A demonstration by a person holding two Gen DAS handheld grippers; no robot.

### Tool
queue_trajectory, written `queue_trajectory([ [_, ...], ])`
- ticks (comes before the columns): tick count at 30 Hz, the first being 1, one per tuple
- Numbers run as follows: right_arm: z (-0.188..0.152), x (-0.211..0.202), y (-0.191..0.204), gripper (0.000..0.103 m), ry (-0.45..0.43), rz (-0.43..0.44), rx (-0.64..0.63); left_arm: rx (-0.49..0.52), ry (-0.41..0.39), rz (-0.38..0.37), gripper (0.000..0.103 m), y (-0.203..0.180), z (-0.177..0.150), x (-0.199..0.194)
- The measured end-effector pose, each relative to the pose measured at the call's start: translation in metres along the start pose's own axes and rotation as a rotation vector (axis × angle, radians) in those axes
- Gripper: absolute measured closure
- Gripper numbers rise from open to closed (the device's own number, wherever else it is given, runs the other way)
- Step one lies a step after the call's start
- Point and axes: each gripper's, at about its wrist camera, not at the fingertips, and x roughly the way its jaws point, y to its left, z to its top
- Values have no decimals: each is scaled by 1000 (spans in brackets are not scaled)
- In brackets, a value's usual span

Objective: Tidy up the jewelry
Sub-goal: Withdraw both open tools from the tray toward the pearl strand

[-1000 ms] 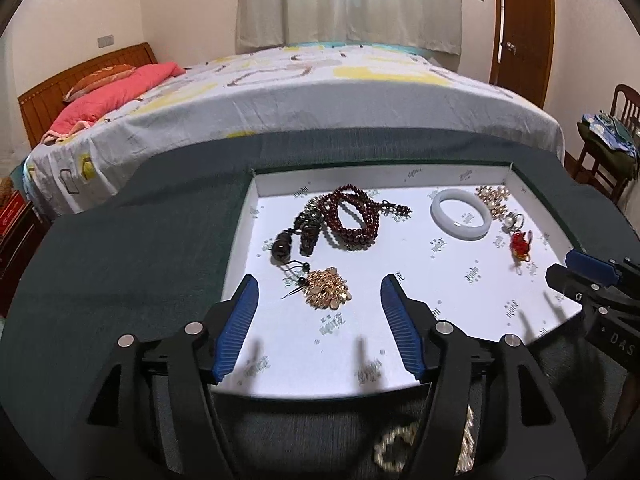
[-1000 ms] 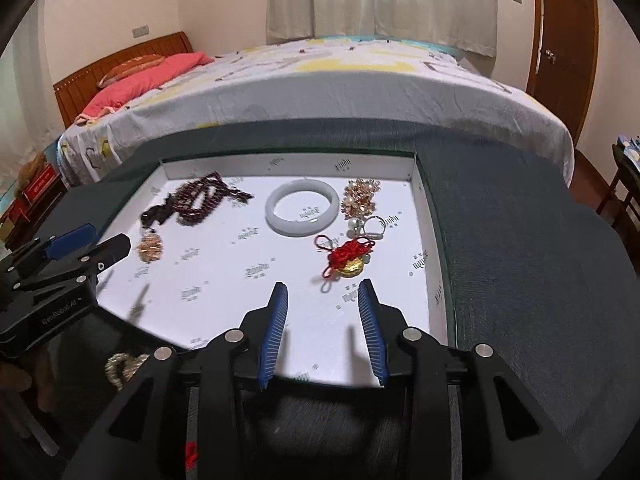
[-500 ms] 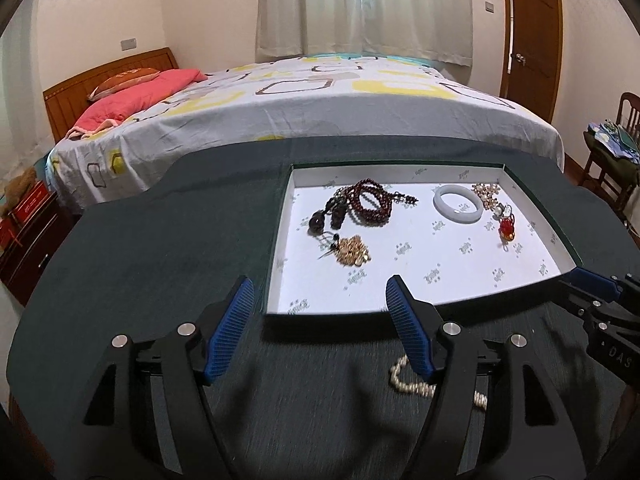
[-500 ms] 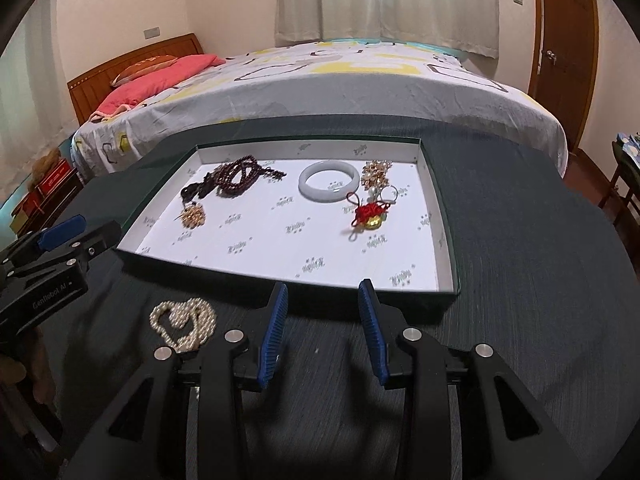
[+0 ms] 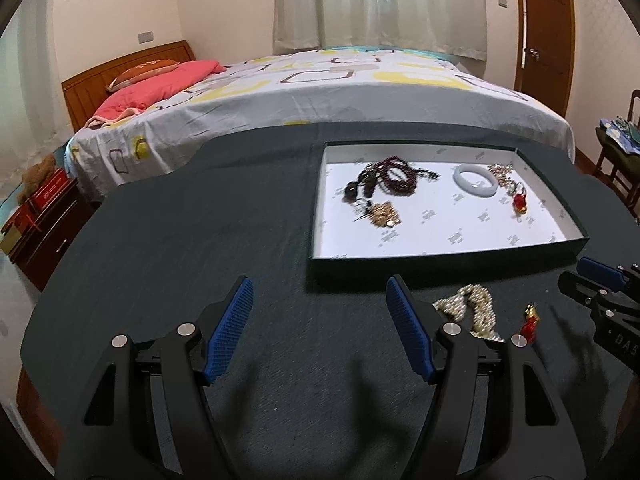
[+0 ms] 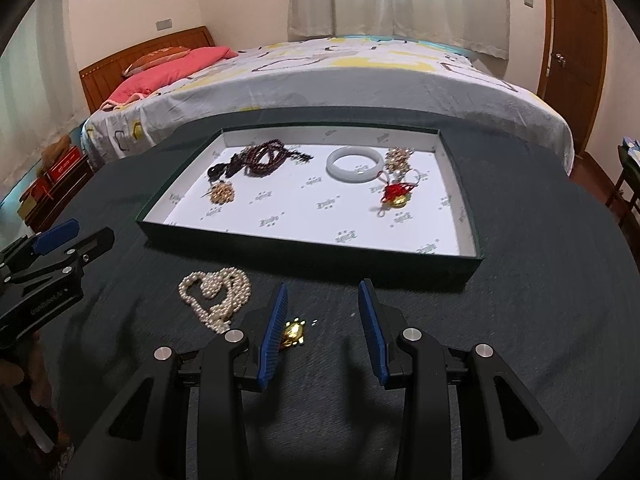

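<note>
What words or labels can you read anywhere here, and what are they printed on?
"DA", cut off: on the right gripper body.
White lettering on the left gripper body: too blurred to read.
Repeated small logo on the tray lining: too small.
Gold lettering on the orange pillow: unreadable.

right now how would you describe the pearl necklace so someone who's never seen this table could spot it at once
Start at the shallow tray on the dark tablecloth. The pearl necklace lies outside it on the cloth, before the tray's near edge. It is a bunched pile of pale cream beads, much larger than the small red and gold charm beside it.
</note>
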Motion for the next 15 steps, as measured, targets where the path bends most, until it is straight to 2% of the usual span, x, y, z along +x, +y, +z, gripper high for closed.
queue_trajectory([
  [7,-8,15,13,66,42,24,-23,-6,23,32,35,12,-9,0],
  [15,-22,31,23,66,109,22,-48,-3,37,27,35,11,-14,2],
])
